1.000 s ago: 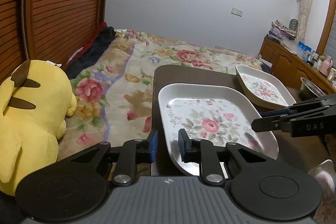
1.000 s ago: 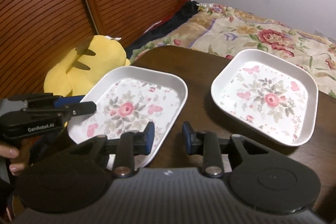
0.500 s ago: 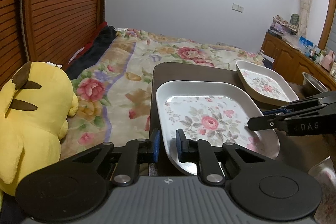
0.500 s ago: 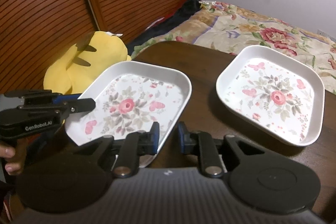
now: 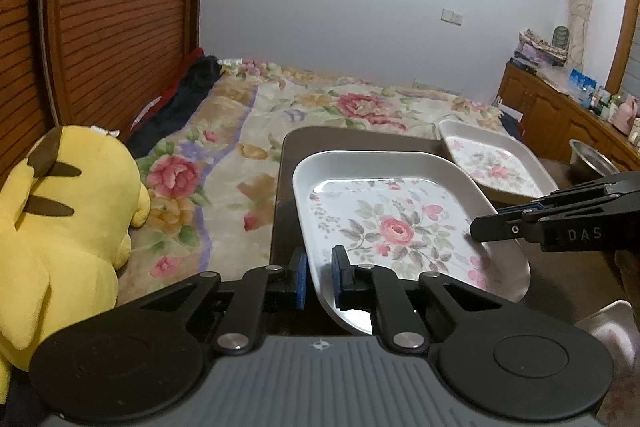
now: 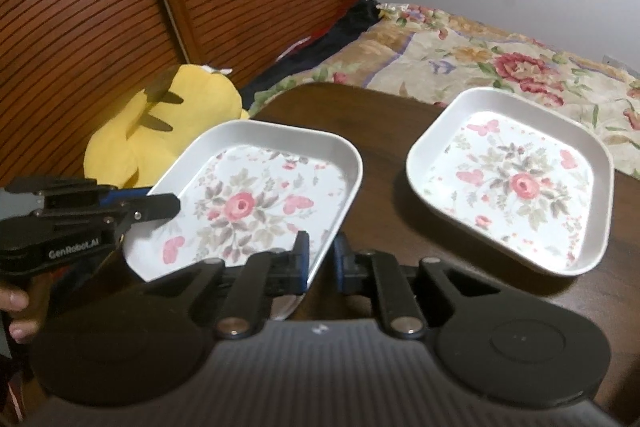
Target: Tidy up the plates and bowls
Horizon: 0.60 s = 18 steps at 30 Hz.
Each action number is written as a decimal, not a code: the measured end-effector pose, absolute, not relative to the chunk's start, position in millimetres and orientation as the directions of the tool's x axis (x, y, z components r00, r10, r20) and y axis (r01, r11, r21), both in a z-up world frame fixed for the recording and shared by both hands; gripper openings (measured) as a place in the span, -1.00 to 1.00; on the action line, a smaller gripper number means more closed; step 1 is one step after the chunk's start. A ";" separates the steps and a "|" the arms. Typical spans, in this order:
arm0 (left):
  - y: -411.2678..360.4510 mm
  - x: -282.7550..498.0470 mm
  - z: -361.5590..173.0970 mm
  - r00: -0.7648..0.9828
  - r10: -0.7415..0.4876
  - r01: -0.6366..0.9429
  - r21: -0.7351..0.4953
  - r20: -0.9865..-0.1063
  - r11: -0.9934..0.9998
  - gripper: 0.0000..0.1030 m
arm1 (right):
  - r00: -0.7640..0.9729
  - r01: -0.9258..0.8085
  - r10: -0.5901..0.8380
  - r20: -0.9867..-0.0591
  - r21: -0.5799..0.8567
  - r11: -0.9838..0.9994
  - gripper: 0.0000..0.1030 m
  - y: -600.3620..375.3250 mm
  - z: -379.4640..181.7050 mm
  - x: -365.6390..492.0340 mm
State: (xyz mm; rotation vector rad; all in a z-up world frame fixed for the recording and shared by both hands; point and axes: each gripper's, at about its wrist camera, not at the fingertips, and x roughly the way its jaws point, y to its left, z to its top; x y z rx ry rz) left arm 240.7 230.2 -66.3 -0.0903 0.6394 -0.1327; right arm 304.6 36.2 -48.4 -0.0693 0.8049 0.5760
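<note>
Left tongs (image 5: 319,277) are closed on the near rim of the near floral plate (image 5: 394,223); blue pads sit either side of the rim wall. Right tongs (image 6: 320,261) are clamped on the same plate's rim at the adjacent corner, seen in the right wrist view. Plate is thus held at two rim points, its near edge tilted up off the dark bench (image 6: 384,131). Plate is judged stiff, light, likely melamine or ceramic: glossy, so slippery at the rim, and chippable if dropped. The raised rim wall is the only sensible hold; a pinch on a straight run beats one on a rounded corner. Second floral plate (image 6: 516,183) lies flat further back on the bench, well apart, untouched. Beyond it: bed (image 5: 320,107), yellow plush toy (image 5: 60,219) off left.
</note>
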 end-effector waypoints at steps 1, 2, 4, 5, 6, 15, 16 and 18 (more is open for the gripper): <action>229.0 238.9 -62.8 0.797 -0.153 0.099 -0.123 -0.584 0.987 -0.74 | 0.554 -0.512 0.462 -0.693 0.153 0.845 -0.74 33.8 -45.8 303.2; 227.9 236.5 -59.2 0.800 -0.155 0.103 -0.122 -0.579 0.987 -0.74 | 0.558 -0.512 0.465 -0.688 0.156 0.845 -0.74 31.8 -41.8 300.9; 223.1 232.2 -52.1 0.806 -0.157 0.109 -0.118 -0.570 0.987 -0.74 | 0.567 -0.512 0.470 -0.677 0.157 0.845 -0.74 27.1 -35.2 296.2; 221.1 229.3 -48.4 0.809 -0.160 0.113 -0.117 -0.566 0.987 -0.74 | 0.572 -0.514 0.472 -0.671 0.156 0.844 -0.74 24.2 -31.8 293.5; 218.2 226.6 -45.0 0.811 -0.162 0.117 -0.115 -0.563 0.986 -0.74 | 0.576 -0.514 0.475 -0.665 0.157 0.843 -0.74 21.2 -28.0 290.4; 184.6 198.1 -19.1 0.828 -0.187 0.165 -0.089 -0.529 0.982 -0.73 | 0.628 -0.494 0.468 -0.622 0.147 0.857 -0.74 -12.9 -3.0 261.8; 180.8 195.4 -16.4 0.828 -0.187 0.165 -0.089 -0.528 0.982 -0.73 | 0.634 -0.490 0.466 -0.617 0.145 0.859 -0.74 -16.0 -0.9 258.5; 174.9 188.9 -10.9 0.829 -0.189 0.167 -0.089 -0.526 0.982 -0.73 | 0.645 -0.486 0.464 -0.608 0.142 0.862 -0.74 -22.6 3.8 250.9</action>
